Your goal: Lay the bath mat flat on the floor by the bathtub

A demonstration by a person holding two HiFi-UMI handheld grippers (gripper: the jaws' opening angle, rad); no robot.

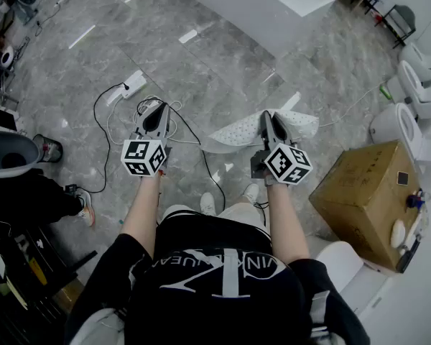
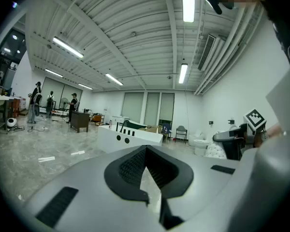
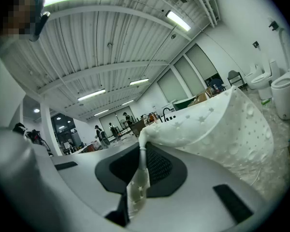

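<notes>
The white, dotted bath mat hangs in front of me above the grey marble floor, held by one edge. My right gripper is shut on that edge. In the right gripper view the mat runs from between the jaws of the gripper and billows out to the right. My left gripper is held level to the left of the mat, apart from it. Its jaws meet at the tips with nothing seen between them. The white bathtub stands further ahead on the floor, and it also appears as the bathtub in the left gripper view.
A cardboard box sits at my right, with toilets lined up behind it. A power strip with black cables lies on the floor under the left gripper. A small bin and clutter stand at the left edge.
</notes>
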